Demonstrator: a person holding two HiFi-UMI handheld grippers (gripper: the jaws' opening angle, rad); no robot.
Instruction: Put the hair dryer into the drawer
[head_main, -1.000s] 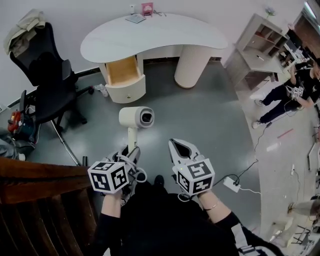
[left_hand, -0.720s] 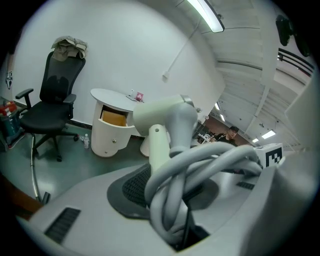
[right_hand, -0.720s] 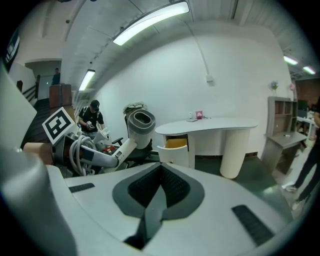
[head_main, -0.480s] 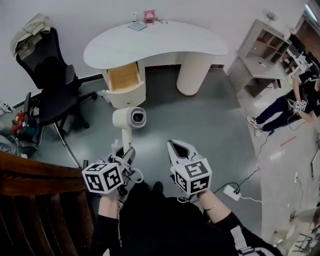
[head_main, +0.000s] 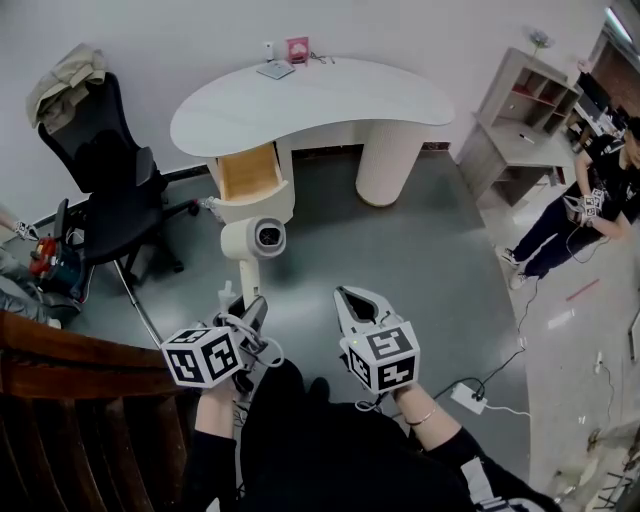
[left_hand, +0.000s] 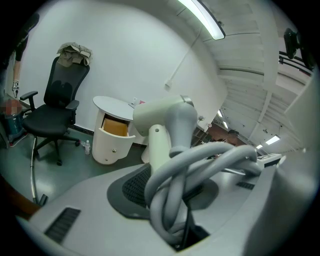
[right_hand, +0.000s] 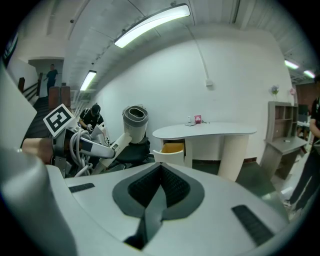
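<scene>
As the person nears it, the curved white desk (head_main: 330, 95) looms closer than a second ago. The hair dryer (head_main: 253, 240) has travelled from over open floor to just in front of the pulled-out drawer (head_main: 250, 205), so the carry looks almost finished and the placing is still to come. The drawer, under the desk's left end, shows a bare wooden inside with nothing visible in it. The left gripper (head_main: 250, 305) clamps the upright dryer's handle, with its cord (left_hand: 200, 165) coiled at the jaws. The right gripper (head_main: 358, 300) is closed and empty.
</scene>
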